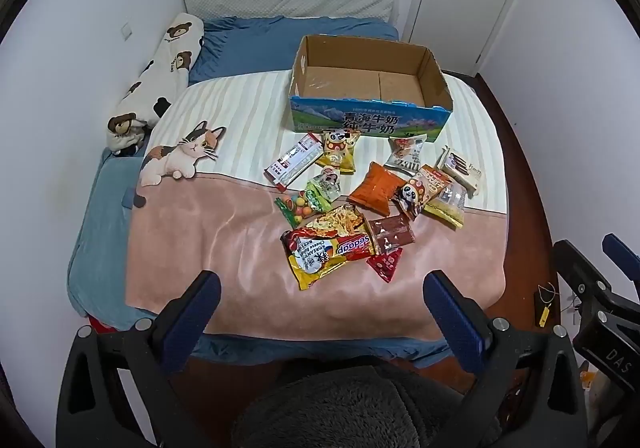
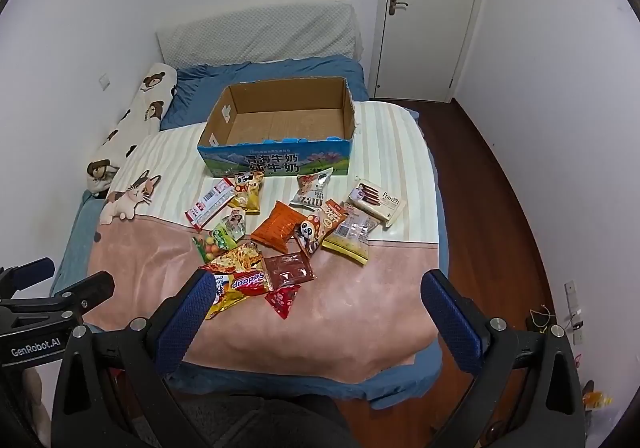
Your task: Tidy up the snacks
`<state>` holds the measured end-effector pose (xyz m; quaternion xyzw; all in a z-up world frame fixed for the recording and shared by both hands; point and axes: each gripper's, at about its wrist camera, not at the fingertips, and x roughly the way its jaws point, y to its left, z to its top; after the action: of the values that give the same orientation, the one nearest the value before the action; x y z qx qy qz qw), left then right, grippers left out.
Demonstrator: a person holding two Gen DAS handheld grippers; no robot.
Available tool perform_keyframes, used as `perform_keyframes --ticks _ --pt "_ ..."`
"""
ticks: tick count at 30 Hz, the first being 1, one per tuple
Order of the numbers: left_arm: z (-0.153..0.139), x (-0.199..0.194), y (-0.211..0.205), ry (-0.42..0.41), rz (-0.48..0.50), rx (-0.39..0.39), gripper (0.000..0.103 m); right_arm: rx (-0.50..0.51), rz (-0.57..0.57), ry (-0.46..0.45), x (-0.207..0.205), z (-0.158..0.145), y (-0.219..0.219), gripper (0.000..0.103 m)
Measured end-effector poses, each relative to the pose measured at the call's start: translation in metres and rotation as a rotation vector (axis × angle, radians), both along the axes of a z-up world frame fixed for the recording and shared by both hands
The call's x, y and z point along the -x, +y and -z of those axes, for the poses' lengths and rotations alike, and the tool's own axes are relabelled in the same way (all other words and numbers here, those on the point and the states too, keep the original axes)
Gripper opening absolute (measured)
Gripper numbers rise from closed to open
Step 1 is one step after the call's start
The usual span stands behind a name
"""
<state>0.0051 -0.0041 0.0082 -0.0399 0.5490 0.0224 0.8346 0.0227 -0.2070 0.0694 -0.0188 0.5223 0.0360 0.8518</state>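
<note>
Snacks scattered across a blanket-covered bed (image 1: 168, 232), all just in front of an open cardboard box (image 1: 372, 116) with blue printed sides, its inside bare. Nearest the box: a white-and-red bar wrapper (image 1: 294, 161), a yellow panda-print bag (image 1: 340, 150), a white pastry pack (image 1: 406, 154) and a cream wafer box (image 1: 464, 170) off toward the box's right corner. Farther from the box, an orange crisp bag (image 1: 374, 188), a panda-face packet (image 1: 412, 194) lying on a clear-and-yellow pouch (image 1: 446, 204), a green packet (image 1: 322, 190) and a bag of coloured candies (image 1: 294, 210). Farthest from the box, a red-and-yellow Sedaap noodle pack (image 1: 332, 248) touching a brown sachet (image 1: 390, 234), with a small red triangular packet (image 1: 386, 263) just beside. Left gripper (image 1: 322, 306) held short of the pile, fingers (image 1: 192, 312) spread wide, gripping nothing. Right gripper (image 2: 316, 306) likewise wide apart and empty, its left finger overlapping the noodle pack in the right wrist view. Bear-print bolster (image 1: 160, 80) against the wall, left of the box; white door (image 2: 432, 8) beyond it.
</note>
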Motion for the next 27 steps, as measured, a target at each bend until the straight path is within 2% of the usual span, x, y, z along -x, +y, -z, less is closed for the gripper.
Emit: perform_keyframes --ticks 27 --pt "-0.0040 0.0030 -0.0014 -0.016 0.008 0.004 0.103 0.000 0.005 -0.004 -0.0019 -0.0028 -0.0003 0.103"
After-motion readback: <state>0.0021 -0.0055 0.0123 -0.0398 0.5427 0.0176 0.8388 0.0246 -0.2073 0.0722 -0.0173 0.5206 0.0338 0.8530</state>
